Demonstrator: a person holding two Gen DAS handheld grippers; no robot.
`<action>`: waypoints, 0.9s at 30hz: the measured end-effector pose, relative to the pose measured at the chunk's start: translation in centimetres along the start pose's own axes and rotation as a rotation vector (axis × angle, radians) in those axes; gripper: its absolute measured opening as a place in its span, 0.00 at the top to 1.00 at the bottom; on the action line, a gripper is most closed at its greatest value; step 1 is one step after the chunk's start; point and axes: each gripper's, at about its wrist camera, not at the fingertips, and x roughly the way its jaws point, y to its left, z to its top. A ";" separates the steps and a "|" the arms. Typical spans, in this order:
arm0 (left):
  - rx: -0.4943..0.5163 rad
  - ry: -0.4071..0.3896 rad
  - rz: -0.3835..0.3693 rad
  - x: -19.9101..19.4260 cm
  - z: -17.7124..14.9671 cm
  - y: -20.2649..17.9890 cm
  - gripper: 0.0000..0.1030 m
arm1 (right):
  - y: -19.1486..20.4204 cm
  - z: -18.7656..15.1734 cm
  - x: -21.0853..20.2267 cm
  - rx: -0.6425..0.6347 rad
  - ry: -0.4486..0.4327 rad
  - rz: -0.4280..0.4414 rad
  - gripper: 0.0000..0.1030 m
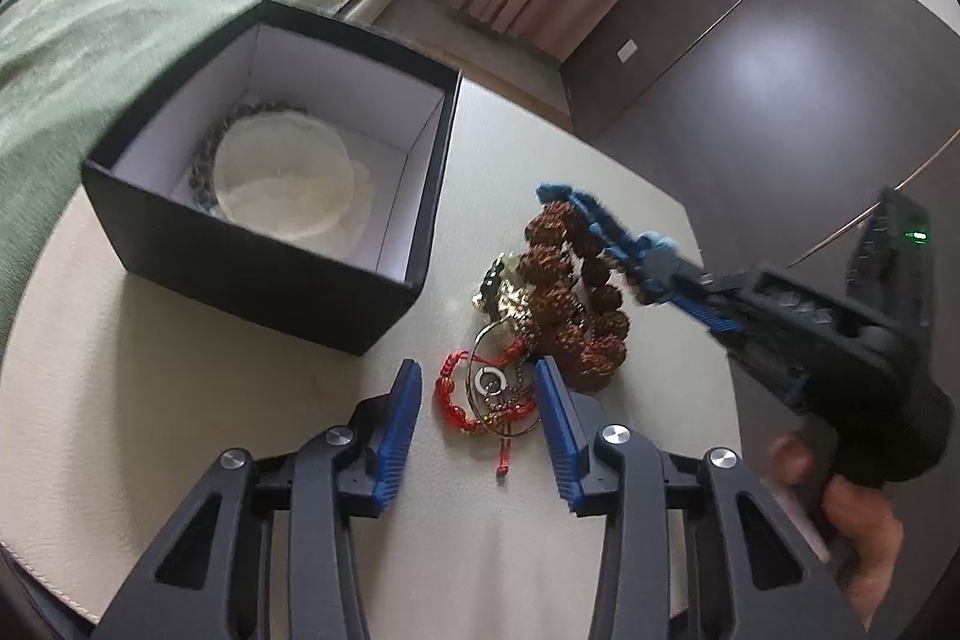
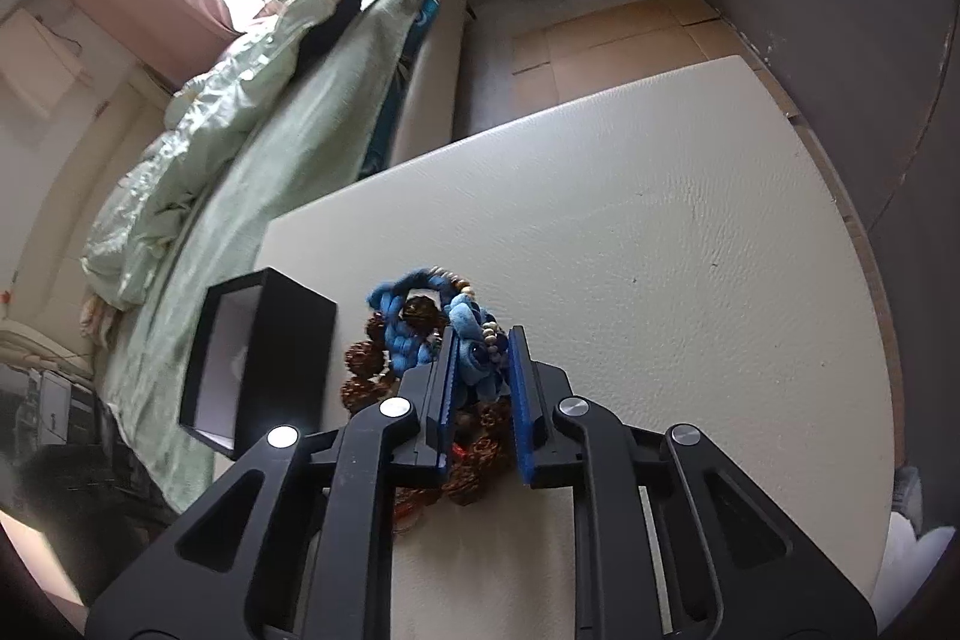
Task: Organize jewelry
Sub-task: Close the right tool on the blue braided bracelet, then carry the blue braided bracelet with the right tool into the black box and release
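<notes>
The right tongs point(image 2: 477, 370) are clenched on a blue bracelet point(image 2: 468, 334) at the middle of the frame, above the brown bead bracelet point(image 1: 570, 304). The left tongs point(image 1: 477, 400) are spread wide around the red bracelet point(image 1: 456, 394) on the bench point(image 1: 180, 430). Lift slowly so nothing snags, then carry it to the black box point(image 1: 258, 274) at upper left.

no text, label, brand or number can be read in either view; the black box point(image 1: 258, 274), the grippers and the table point(image 2: 660, 250) show no legible marking.
</notes>
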 end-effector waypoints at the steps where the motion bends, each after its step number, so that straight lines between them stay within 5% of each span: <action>1: -0.001 -0.001 0.001 0.2 -0.1 0.0 0.67 | 0.0 0.1 -0.2 -0.001 -0.008 0.004 0.84; 9: 0.042 -0.001 0.031 1.2 -0.3 -0.6 0.77 | -0.9 0.3 -1.7 0.031 -0.052 0.038 0.84; 13: 0.066 0.002 0.065 1.7 0.0 -0.9 0.96 | -0.8 0.3 -1.9 0.032 -0.055 0.044 0.84; 27: 0.116 -0.062 -0.012 -3.6 1.7 -3.1 1.00 | -1.0 -0.2 -3.2 0.041 -0.087 0.077 0.84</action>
